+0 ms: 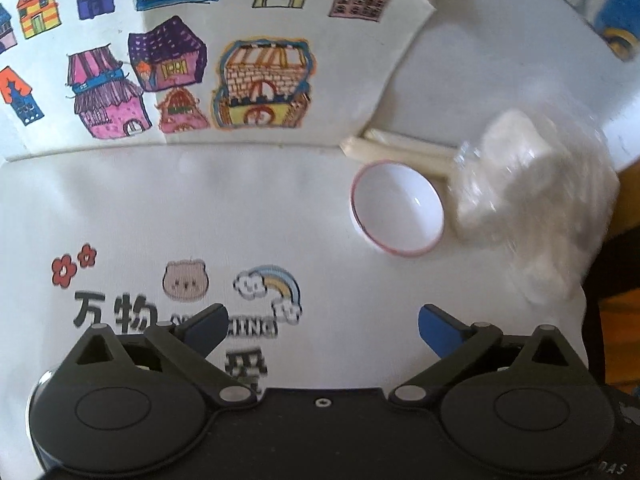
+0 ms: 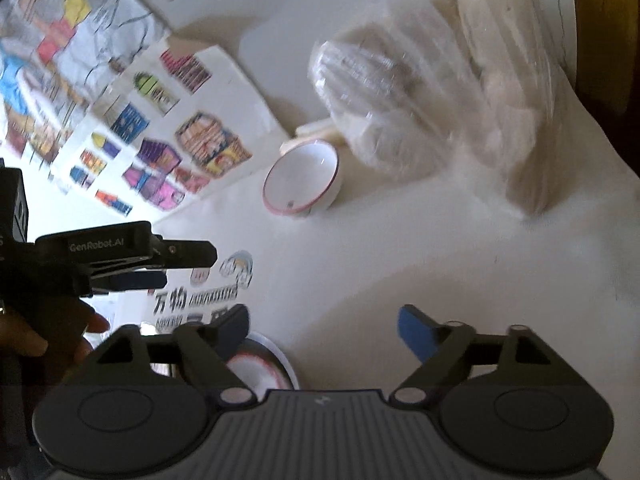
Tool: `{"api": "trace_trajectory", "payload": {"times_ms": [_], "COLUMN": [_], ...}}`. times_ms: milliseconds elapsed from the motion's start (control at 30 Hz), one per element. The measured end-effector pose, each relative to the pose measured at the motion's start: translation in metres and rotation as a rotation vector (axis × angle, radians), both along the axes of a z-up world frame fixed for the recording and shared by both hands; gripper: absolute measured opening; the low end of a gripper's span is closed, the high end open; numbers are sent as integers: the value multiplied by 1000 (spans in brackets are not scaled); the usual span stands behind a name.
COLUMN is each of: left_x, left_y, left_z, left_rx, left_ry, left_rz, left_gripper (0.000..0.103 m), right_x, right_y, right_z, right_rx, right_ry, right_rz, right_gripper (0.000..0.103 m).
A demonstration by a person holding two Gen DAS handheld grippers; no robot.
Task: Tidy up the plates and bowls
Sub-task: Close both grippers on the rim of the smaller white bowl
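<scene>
White-covered bench (image 1: 280,208), sheet of coloured house drawings (image 1: 168,60) lying far left, brown wood surface (image 2: 600,20) at far right, soft daylight.

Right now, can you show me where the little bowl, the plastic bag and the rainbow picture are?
little bowl (image 1: 398,210): left wrist view, on its white inside.
plastic bag (image 2: 436,92): right wrist view, on its crinkly middle.
rainbow picture (image 1: 280,286): left wrist view, on the arch.

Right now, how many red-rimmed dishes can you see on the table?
2. A small red-rimmed bowl sits beside the plastic bag of buns; another red-rimmed dish lies partly hidden under the right gripper. More may be out of view.
</scene>
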State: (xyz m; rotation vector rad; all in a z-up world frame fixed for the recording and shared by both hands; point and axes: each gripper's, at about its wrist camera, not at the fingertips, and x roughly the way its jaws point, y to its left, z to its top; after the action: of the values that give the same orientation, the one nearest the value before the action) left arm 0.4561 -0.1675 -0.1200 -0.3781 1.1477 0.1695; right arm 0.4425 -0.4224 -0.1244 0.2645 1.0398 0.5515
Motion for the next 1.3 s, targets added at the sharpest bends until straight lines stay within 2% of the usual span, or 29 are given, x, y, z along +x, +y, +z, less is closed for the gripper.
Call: {"api": "trace_trajectory", "payload": {"times_ms": [200, 433, 600, 867, 1167, 1300], "left_x": [29, 60, 78, 92, 104, 102], "left_y": [10, 18, 17, 14, 13, 12], "left_z": [-10, -22, -34, -52, -64, -63], "left_rx": [14, 19, 31, 26, 19, 17], "left_ry": [-9, -18, 8, 49, 78, 76], "left_rz": [41, 42, 27, 10, 9, 9], "left_gripper": [102, 102, 102, 102, 102, 100], "right_x": [29, 55, 72, 86, 93, 92], "right_y": [4, 14, 25, 44, 56, 58], "right_z": [-9, -23, -33, -45, -51, -50], "right_rx": [17, 38, 42, 6, -26, -35], "right_ry": [-5, 4, 6, 1, -24, -36], "right_rz": [-42, -123, -164, -169, -166, -149], "right_gripper": [98, 99, 99, 100, 94, 83]}}
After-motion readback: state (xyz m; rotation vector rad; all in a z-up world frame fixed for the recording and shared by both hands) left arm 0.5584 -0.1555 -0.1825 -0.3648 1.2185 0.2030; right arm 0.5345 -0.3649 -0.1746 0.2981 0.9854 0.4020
